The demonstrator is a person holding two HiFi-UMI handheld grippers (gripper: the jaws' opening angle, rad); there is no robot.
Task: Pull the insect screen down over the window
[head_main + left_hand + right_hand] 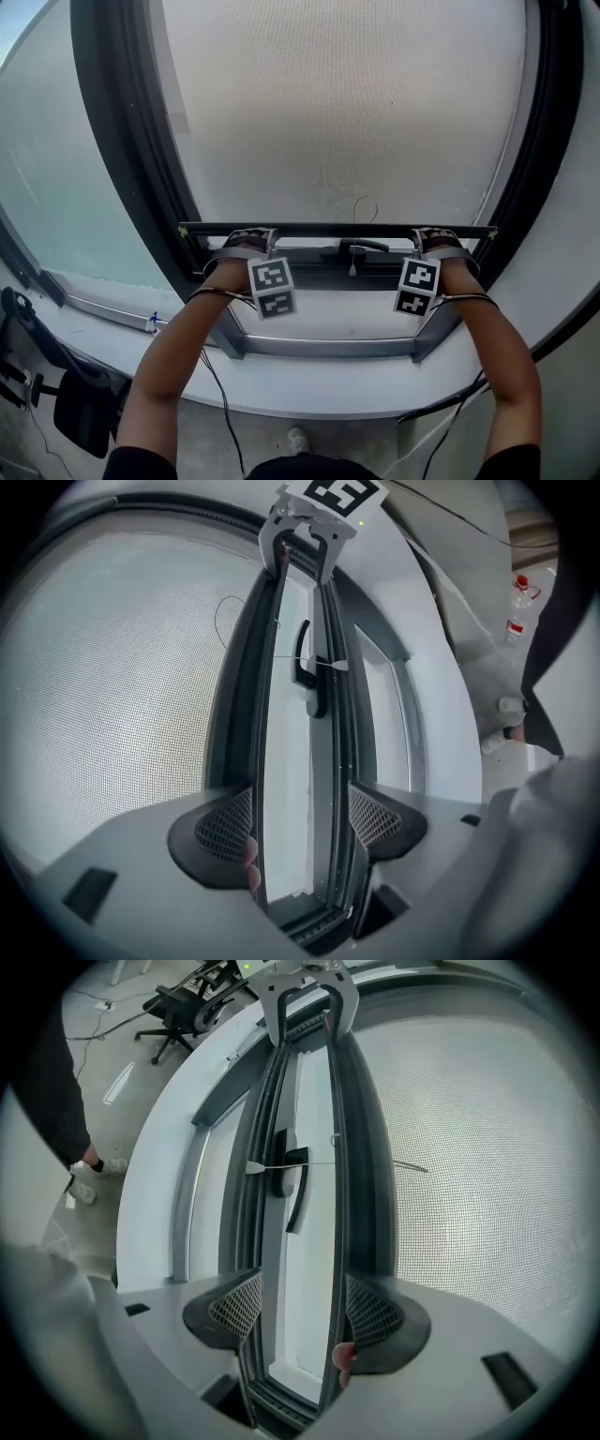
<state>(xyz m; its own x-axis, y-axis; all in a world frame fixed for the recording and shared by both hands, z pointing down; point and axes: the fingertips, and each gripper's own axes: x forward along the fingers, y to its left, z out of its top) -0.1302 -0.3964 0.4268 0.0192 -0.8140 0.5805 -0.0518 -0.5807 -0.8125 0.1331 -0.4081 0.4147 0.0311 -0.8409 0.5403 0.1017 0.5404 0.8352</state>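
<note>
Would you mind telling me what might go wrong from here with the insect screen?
1. The left tongs and right tongs straddle the screen's bottom bar with their jaws apart, so the bar may slip out and run back up.
2. The pull cord crosses the window handle and might snag on it.

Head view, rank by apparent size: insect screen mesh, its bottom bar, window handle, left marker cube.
1. insect screen mesh
2. bottom bar, long but thin
3. left marker cube, though it sits nearer the camera
4. window handle
</note>
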